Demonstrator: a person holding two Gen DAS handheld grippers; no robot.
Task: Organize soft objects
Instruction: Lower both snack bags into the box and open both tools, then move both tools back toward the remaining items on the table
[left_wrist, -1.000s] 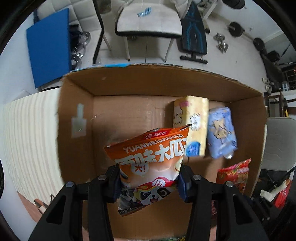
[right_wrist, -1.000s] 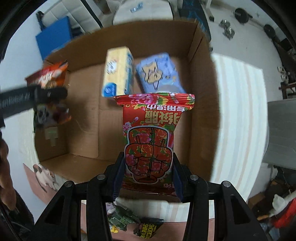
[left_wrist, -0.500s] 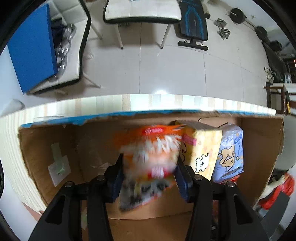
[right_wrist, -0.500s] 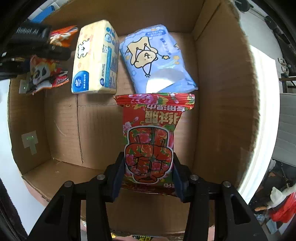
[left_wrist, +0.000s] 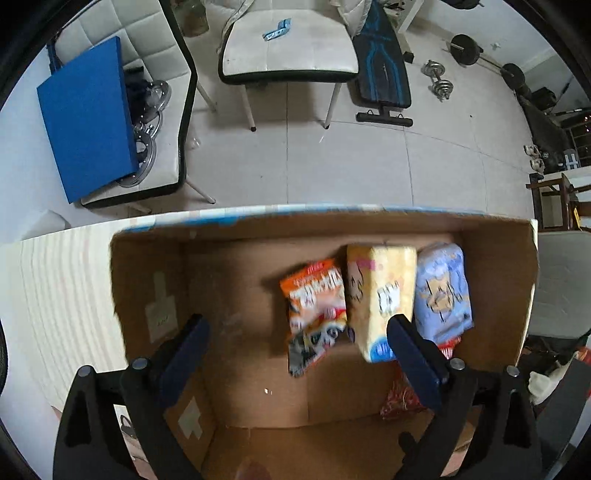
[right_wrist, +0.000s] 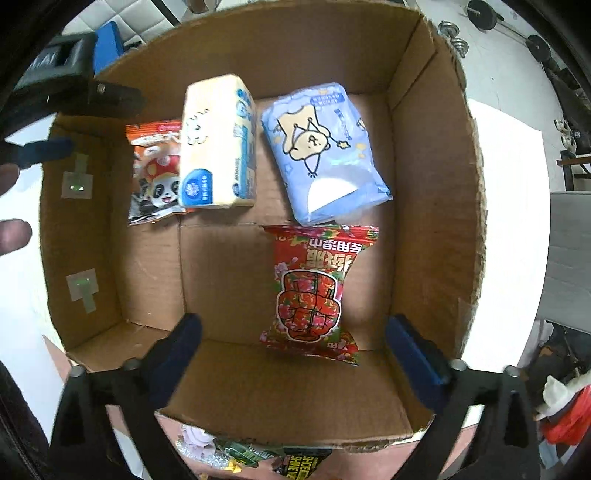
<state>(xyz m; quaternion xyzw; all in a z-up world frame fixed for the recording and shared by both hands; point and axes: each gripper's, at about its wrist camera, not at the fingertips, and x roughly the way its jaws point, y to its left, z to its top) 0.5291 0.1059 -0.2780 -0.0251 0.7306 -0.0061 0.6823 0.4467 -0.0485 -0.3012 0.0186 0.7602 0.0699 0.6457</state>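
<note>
An open cardboard box (right_wrist: 436, 184) holds a yellow tissue pack (right_wrist: 218, 144) and a blue tissue pack (right_wrist: 325, 151) side by side. The orange panda snack bag (right_wrist: 157, 170) rests on the box floor, against the yellow pack's left side. Just in front of the blue pack is the red flowered packet (right_wrist: 310, 291), loose. My right gripper (right_wrist: 293, 321) hangs over it, jaws opening wide, pads clear of it. My left gripper (left_wrist: 297, 323) is above the box (left_wrist: 147, 280), jaws also opening, the blurred orange bag (left_wrist: 316, 306) free below. The red packet (left_wrist: 402, 400) peeks behind its right finger.
The box stands on a pale striped table (left_wrist: 55, 295). Small toys and printed packets (right_wrist: 295, 461) lie at the box's near edge. A person's fingertips (right_wrist: 13, 232) show at the left. Beyond the table are white chairs (left_wrist: 288, 48), a blue board (left_wrist: 88, 118) and dumbbells (left_wrist: 439, 83).
Both grippers went from shut to wide open. The orange bag dropped out of the left one to the box floor, and the red packet slipped free of the right one.
</note>
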